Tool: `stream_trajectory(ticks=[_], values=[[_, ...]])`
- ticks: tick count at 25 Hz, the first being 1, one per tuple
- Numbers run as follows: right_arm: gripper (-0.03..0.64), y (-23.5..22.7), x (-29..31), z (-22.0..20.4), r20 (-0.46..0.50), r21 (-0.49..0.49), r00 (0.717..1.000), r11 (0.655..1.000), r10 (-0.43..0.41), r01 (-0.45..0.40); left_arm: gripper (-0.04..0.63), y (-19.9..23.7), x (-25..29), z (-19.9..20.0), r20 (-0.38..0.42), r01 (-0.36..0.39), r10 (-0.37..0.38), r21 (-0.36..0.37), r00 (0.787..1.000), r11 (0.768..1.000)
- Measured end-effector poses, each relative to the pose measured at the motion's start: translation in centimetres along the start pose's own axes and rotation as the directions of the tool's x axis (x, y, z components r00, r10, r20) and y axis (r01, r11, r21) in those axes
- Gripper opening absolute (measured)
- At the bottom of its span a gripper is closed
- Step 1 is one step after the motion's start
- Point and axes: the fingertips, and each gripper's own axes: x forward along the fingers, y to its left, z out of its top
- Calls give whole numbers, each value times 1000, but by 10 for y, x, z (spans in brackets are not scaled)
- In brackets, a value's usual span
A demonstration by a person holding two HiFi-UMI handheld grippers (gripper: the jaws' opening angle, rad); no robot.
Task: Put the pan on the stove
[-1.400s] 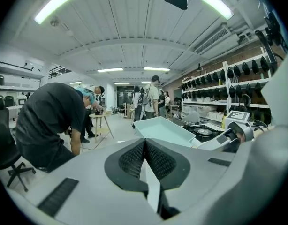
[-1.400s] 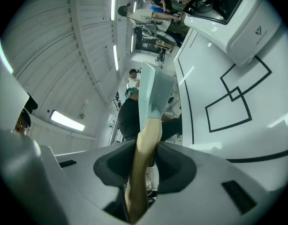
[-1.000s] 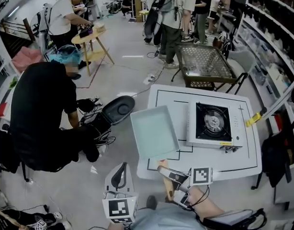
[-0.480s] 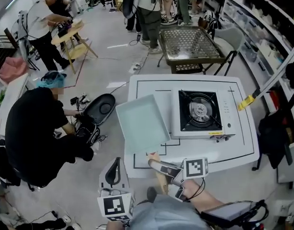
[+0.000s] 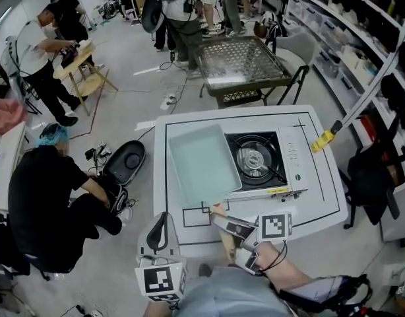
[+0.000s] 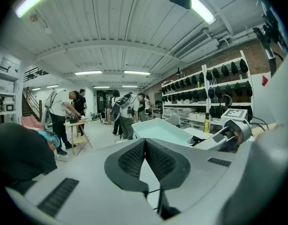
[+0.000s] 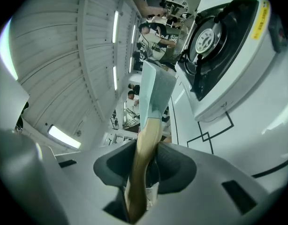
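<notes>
A pale teal square pan (image 5: 201, 164) with a wooden handle (image 5: 223, 238) hangs over the white table (image 5: 321, 197). Its right edge overlaps the left side of the portable gas stove (image 5: 291, 164). My right gripper (image 5: 230, 230) is shut on the handle at the table's near edge. In the right gripper view the handle (image 7: 144, 149) runs up between the pads to the pan (image 7: 155, 95), with the stove's burner (image 7: 207, 36) to the right. My left gripper (image 5: 161, 226) is below the table's near left corner, shut and holding nothing (image 6: 145, 146). The pan (image 6: 165, 130) lies ahead of it.
A person in black (image 5: 44, 203) crouches on the floor at left, beside a black oval device (image 5: 125, 160). A metal mesh table (image 5: 239, 61) stands beyond the white table. A yellow-tipped pole (image 5: 323, 140) leans in at the right, and shelves line the right wall.
The pan has moved right in my right gripper, from beside the stove to overlapping its left side. Both grippers stay near the table's front edge.
</notes>
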Motion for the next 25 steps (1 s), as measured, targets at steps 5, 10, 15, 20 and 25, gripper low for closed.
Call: stream_trajectory(ticks=[5,10,15,20,25], values=[[147,-4,-28,32,69,-15,998,1000,-3,4,18,-28,23,5,2,57,-57,16,998,998],[147,-16,-60,56,129,7,991,999,-37,36,18,-58,44,13,8,102,-102,13,995,995],[147,-26,-85,78,165,20,985,998,-55,52,18,-86,66,19,8,142,-142,13,990,990],[147,-35,-105,94,180,9,983,999,-42,41,18,-112,82,18,9,167,-167,17,986,986],[147,-45,-115,107,186,26,981,999,-51,47,18,-126,98,21,5,175,-175,22,985,984]])
